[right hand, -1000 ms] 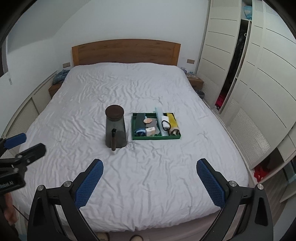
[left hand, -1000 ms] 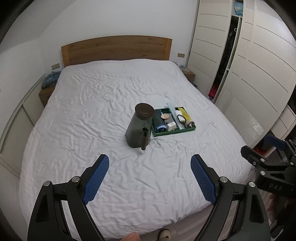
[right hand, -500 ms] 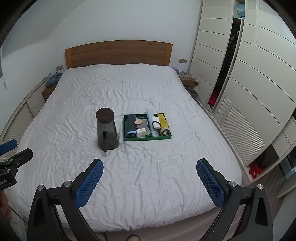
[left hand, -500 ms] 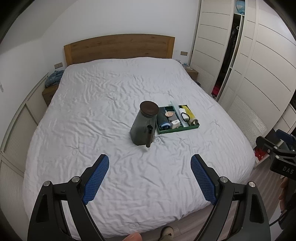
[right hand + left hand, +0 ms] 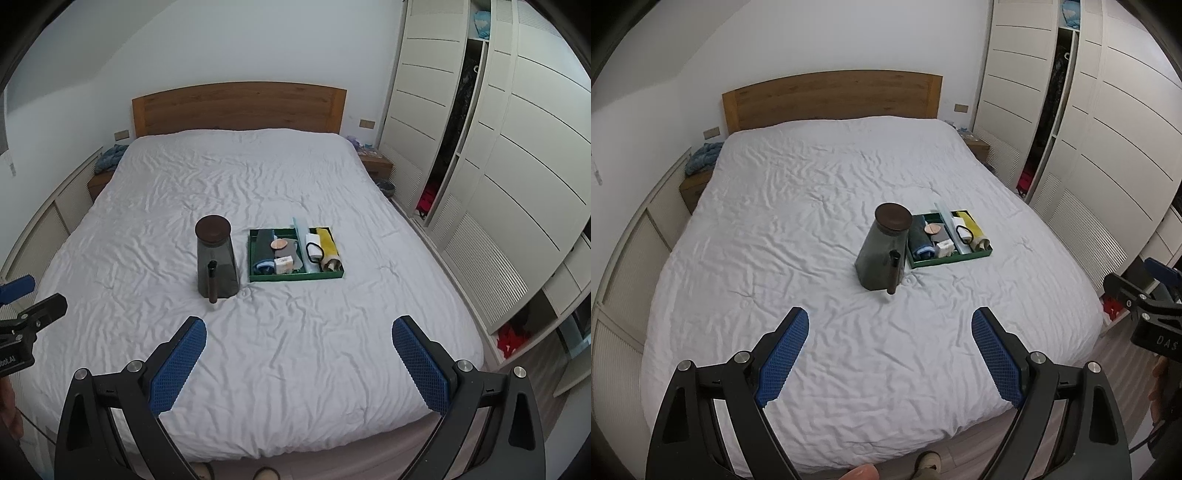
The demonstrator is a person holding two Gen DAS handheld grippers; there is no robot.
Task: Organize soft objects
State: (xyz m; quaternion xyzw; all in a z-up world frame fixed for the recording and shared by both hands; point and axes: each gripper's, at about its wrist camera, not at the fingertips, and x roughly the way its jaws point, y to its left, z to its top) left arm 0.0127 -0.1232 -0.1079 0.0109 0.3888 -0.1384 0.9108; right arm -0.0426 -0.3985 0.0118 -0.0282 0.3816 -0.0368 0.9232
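A green tray (image 5: 295, 277) (image 5: 951, 260) sits mid-bed and holds several small soft items: a dark folded cloth (image 5: 263, 244), a blue roll (image 5: 263, 265), a white packet (image 5: 283, 263), a yellow roll (image 5: 327, 243). A dark grey jar with a brown lid (image 5: 216, 258) (image 5: 884, 251) stands left of the tray, a dark stick leaning on its front. My left gripper (image 5: 890, 350) is open and empty over the bed's foot. My right gripper (image 5: 299, 360) is open and empty, also well short of the tray.
The white rumpled bed (image 5: 240, 184) has a wooden headboard (image 5: 240, 107). White wardrobes (image 5: 498, 147) line the right side, one door ajar. Nightstands (image 5: 698, 184) flank the bed; the left one carries a blue cloth. The other gripper shows at each view's edge (image 5: 1145, 314).
Both grippers have drifted a little back and sideways at the foot of the bed; the jar and tray have not moved. Both stay open.
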